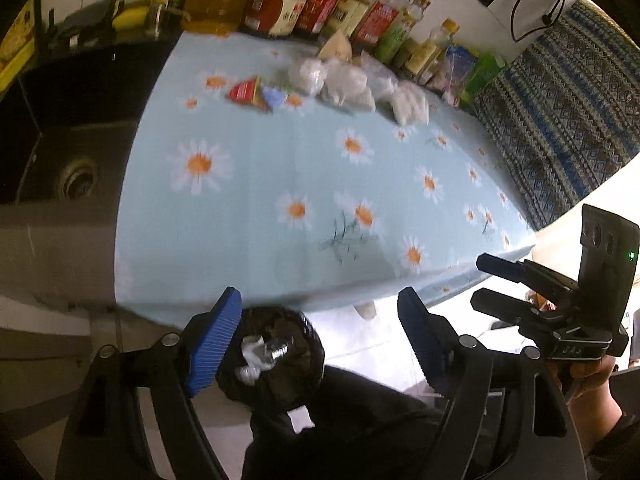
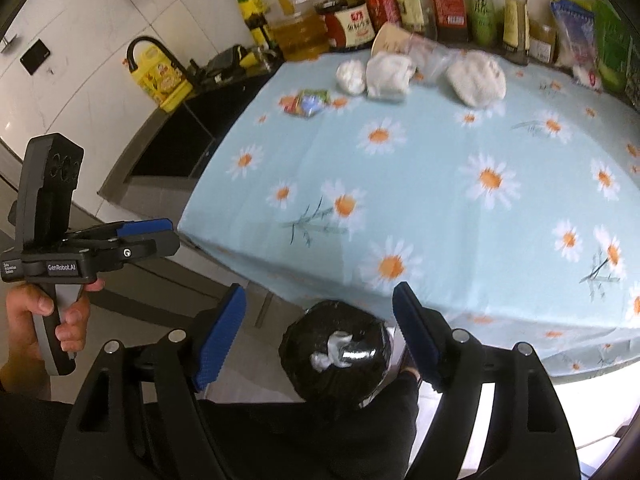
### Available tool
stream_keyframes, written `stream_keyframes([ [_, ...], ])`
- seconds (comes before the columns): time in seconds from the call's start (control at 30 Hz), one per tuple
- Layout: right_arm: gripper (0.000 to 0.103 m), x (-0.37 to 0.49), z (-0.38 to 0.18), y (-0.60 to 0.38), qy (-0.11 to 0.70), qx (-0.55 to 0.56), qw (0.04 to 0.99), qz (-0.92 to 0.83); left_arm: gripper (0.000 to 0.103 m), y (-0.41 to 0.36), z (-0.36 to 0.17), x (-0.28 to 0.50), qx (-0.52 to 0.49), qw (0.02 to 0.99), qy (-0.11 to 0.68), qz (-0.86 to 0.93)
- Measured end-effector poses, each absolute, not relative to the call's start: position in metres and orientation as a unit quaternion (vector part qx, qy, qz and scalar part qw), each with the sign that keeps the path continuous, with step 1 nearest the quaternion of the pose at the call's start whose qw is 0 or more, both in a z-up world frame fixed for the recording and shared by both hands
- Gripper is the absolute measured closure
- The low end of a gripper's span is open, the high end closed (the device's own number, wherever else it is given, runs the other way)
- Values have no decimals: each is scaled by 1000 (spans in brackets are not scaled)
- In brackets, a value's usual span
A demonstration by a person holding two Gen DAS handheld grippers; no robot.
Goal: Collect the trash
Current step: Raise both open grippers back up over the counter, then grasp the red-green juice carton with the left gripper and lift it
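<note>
A counter covered by a pale blue cloth printed with white daisies (image 2: 440,208) fills both wrist views, its near edge just beyond the grippers. Along the back wall stands a row of oil and sauce bottles (image 2: 400,4), and in front of them lie several white crumpled bags or wads (image 2: 390,76) beside a small crumpled red, blue and green wrapper (image 2: 306,102); these are well apart from both grippers, with bare cloth between. A dark sink basin (image 1: 76,152) lies to the left of the cloth. Below the counter edge sits a round bin lined with a glossy black plastic bag (image 2: 336,356), and white crumpled paper (image 2: 334,350) lies inside it. The left gripper (image 1: 320,340), with blue ribbed pads, has its jaws wide apart with nothing between them; the bin shows below, near its left pad. The right gripper (image 2: 320,336) is likewise spread wide and empty, the bin seen in its gap, lower down. The left view alone shows the sink drain and a blue patterned fabric (image 1: 560,112) at the right; it also shows the right gripper from the side. The right view alone shows a yellow oil jug (image 2: 162,76) by the wall and the person's hand (image 2: 44,324) on the left gripper's handle.
</note>
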State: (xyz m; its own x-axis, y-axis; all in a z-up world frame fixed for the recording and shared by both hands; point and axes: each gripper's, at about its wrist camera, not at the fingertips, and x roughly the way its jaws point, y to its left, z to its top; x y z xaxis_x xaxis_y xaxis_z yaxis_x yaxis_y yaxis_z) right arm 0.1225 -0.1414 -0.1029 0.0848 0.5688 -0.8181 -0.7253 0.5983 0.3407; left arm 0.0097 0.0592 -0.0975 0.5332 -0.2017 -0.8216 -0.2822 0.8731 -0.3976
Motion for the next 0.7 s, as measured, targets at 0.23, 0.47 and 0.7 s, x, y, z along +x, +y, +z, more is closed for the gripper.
stream_keyframes([
  [0.23, 17, 154, -83, -145, 489, -67, 748, 445, 13, 63, -74, 43, -224, 856, 464, 35],
  [0.47, 13, 193, -73, -150, 478, -57, 757, 442, 12, 81, -61, 83, -209, 864, 454, 60],
  [0.7, 13, 230, -73, -153, 475, -51, 759, 442, 12, 104, -74, 124, -192, 861, 464, 81],
])
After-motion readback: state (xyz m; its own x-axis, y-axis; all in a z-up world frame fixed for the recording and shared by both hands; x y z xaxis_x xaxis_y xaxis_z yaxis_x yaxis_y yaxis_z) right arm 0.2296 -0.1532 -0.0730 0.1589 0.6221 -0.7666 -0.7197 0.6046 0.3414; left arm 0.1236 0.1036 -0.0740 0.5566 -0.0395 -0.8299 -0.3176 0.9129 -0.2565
